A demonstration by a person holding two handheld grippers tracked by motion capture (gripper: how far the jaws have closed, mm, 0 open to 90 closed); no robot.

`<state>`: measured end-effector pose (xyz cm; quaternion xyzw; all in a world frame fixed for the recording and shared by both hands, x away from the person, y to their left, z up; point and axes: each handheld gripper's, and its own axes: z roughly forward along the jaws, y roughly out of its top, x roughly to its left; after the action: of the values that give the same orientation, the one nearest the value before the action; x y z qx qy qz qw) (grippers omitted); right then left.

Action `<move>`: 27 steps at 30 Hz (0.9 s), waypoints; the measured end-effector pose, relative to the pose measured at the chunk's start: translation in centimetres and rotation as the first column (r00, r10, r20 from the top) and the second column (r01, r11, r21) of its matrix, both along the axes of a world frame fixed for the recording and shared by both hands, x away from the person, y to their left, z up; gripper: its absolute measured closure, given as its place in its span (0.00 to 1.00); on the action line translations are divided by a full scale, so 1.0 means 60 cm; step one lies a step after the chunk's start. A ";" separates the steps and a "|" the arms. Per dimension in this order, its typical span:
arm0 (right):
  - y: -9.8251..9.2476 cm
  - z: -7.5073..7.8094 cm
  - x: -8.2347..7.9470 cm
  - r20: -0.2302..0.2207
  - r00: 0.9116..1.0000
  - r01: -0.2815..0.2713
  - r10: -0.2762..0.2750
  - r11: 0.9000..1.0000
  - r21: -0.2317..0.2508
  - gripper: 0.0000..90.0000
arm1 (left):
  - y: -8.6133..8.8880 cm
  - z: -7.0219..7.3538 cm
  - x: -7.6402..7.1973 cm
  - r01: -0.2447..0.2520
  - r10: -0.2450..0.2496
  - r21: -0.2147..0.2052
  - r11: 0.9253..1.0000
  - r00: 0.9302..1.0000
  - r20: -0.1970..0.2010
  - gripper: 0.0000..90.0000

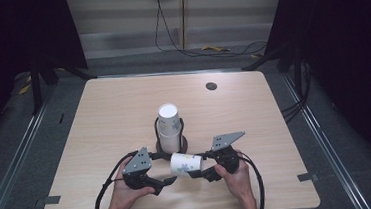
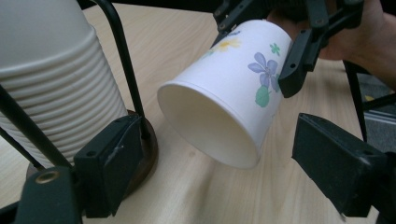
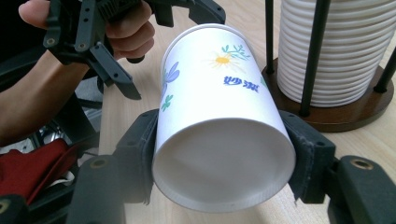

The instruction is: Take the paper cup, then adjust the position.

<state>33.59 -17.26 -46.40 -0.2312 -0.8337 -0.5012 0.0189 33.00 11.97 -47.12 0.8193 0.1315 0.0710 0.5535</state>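
The right gripper [image 3: 219, 163] was clamped on a single paper cup [image 3: 223, 126], one jaw pressed against each side of the wall near the closed base. The cup lay roughly on its side, held clear of the table [image 1: 104, 116], with its open mouth pointing away from the right gripper and toward the left gripper [image 2: 219, 163].

The left gripper stood with its jaws apart and nothing between them. The rim of the cup's mouth lay just ahead of those jaws, close but not touching.

The cup appeared light and thin-walled. It would likely deform under a hard squeeze, most readily at the unsupported mouth. The base end, stiffened by the inset bottom, was judged the firmer place to grip, and that was where the right gripper held it. A hold at the rim would call for light pressure. The printed surface looked smooth, so some slip was possible.

Beside the left gripper, on the side of its left jaw, stood a stack of cups [image 2: 51, 70] in a holder [image 2: 126, 70] with thin black uprights and a dark round base. The nearest upright stood just beside the left jaw and was judged the main obstruction to any sideways move.
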 end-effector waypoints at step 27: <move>0.000 -0.019 -0.005 0.056 0.998 0.007 -0.014 0.991 0.134 0.40 | 0.023 -0.009 -0.005 -0.035 0.035 -0.112 0.993 0.999 -0.009 0.17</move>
<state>33.27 -17.27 -47.57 -0.2195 -0.7973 -0.5622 0.0082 32.68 13.33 -47.68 0.7847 0.1516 0.0701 0.5969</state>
